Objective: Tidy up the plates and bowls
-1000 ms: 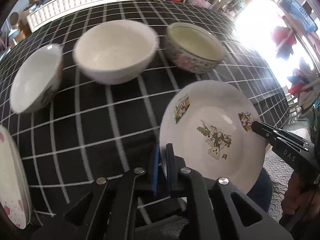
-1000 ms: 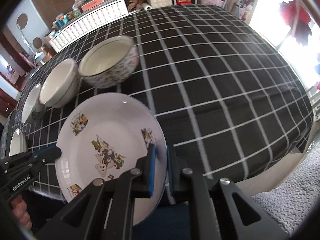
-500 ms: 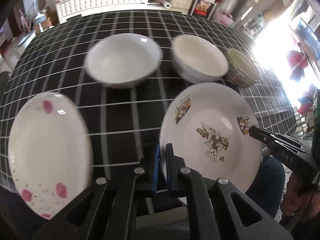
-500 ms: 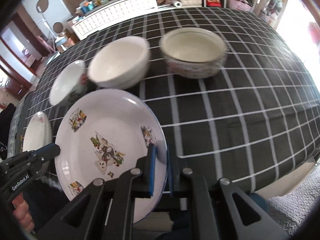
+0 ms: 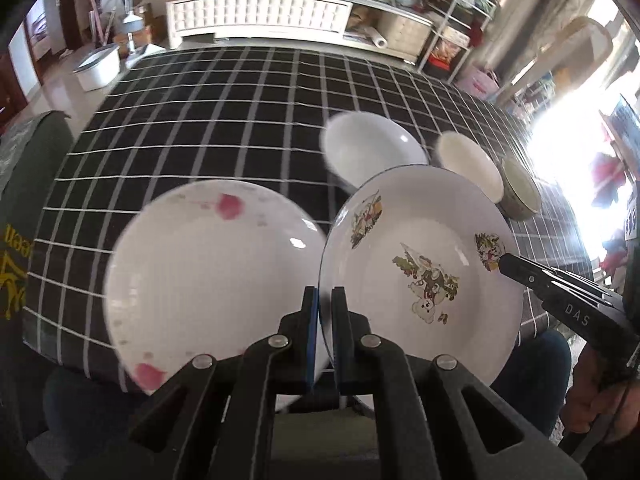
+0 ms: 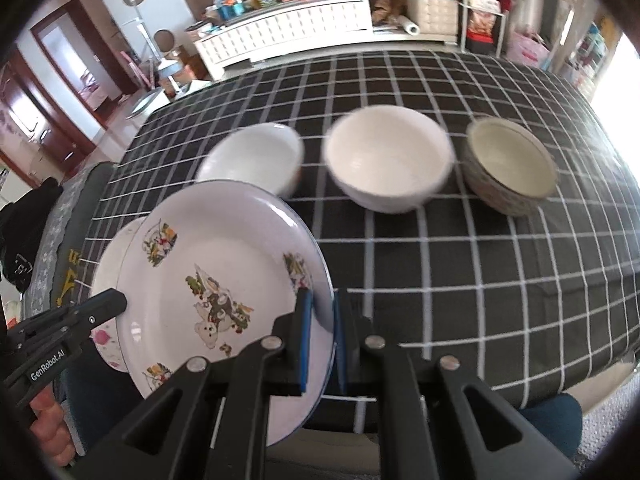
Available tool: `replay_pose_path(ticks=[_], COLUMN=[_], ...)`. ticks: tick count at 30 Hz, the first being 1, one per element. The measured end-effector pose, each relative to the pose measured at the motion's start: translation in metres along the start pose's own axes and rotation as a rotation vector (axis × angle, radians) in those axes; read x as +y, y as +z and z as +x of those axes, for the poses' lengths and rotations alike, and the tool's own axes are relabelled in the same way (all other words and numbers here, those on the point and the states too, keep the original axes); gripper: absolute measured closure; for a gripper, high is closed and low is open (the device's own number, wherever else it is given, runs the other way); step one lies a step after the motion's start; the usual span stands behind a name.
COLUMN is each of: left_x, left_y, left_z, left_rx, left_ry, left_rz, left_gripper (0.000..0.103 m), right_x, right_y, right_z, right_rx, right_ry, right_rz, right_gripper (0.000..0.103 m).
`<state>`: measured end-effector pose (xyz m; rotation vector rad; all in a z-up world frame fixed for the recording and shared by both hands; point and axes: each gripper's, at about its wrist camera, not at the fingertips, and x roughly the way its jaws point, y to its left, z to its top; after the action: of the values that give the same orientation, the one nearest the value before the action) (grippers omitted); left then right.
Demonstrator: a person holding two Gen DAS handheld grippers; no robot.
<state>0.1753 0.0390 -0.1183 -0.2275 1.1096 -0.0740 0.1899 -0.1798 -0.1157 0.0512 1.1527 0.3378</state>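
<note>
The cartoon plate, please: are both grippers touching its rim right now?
Touching: each wrist view shows its own gripper, left gripper and right gripper, clamped on the cartoon plate rim.

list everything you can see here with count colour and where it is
cartoon plate: 1, white with cartoon prints and a dark rim, held off the table by both grippers at opposite edges
pink-flowered plate: 1, white with pink blotches, on the near left of the table
bowls: 3 in a row behind the plates; white, cream, patterned outside
tablecloth: 1, black with white grid, over the table
sideboard: 1, white, behind the table, cluttered on top
left gripper: black, blue pads, shut on the cartoon plate
right gripper: black, blue pads, shut on the cartoon plate
</note>
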Motion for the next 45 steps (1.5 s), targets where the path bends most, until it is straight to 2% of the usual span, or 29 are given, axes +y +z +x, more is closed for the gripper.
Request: replay_pose_path(ticks=[10, 21, 31, 45], left_x=[0.075, 0.126, 0.144, 0.146], left_y=[-0.006, -0.017, -0.015, -0.011], left_z=[-0.026, -0.031, -0.018, -0.008], left_rx=[-0.023, -0.009, 0.012, 0.024], left_ry=[0.059, 0.114, 0.114, 0.135], left_rz=[-0.102, -0.171, -0.202, -0.202], left_gripper=[0.098, 0.098, 0.098, 0.098], right_x=[0.064, 0.116, 0.128, 0.131], right_y=[0.012, 0.011, 0.012, 0.014], right_z=[0.033, 0.061, 0.075, 0.084], right_rx=[0.042, 0.096, 0.124, 0.146], right_ry=[0.049, 0.066, 0.048, 0.043], right_rz=[-0.094, -0.179, -0.197, -0.206], right_gripper=[0.089, 0.089, 0.089, 0.089])
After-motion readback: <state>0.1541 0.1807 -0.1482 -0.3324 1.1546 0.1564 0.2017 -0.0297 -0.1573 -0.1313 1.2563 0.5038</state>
